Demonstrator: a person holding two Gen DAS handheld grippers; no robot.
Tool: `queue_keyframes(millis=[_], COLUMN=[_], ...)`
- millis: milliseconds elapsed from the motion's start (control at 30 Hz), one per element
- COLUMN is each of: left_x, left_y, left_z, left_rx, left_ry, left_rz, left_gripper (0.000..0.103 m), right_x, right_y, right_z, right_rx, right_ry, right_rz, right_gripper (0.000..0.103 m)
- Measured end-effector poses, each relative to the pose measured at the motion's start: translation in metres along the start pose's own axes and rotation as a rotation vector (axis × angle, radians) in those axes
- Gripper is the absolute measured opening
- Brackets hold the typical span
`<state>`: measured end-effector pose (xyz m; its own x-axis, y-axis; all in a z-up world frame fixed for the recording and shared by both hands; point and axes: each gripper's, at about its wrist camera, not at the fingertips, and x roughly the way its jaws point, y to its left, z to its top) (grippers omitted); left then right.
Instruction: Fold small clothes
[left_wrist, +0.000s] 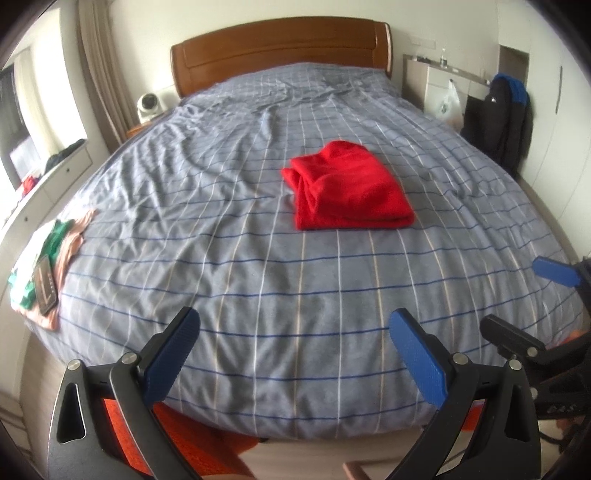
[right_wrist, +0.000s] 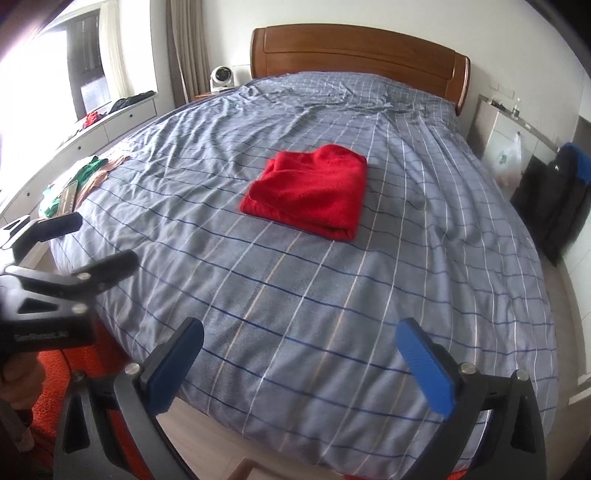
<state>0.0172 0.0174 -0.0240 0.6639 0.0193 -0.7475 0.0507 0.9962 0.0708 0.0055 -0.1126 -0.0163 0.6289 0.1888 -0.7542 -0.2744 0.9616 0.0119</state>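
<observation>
**A:** Left wrist view: the left gripper (left_wrist: 293, 354) has its blue fingers (left_wrist: 415, 356) spread wide, nothing between them, hanging over the near edge of the bed (left_wrist: 258, 295). What about the other one?

**B:** Same deal, the right gripper (right_wrist: 299, 363) is gaping and empty. The folded red garment (right_wrist: 308, 190) sits mid-bed, well apart from both. A clothes pile (left_wrist: 40, 258) lies at the bed's left edge.
</observation>
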Motion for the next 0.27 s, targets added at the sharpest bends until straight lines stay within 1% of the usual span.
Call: queue_keyframes(millis=[100, 267], left_x=[-0.0017, -0.01], left_y=[-0.0005, -0.0079], left_z=[-0.0002, -0.0004], left_rx=[-0.001, 0.027], left_ry=[-0.008, -0.054], left_rz=[0.011, 0.032], left_gripper=[0.103, 0.102], right_x=[0.0004, -0.0054], right_y=[-0.0036, -0.0075], right_z=[-0.0001, 0.003], right_rx=[0.014, 0.029], right_ry=[0.0, -0.025], right_rz=[-0.011, -0.012], right_gripper=[0.102, 0.102])
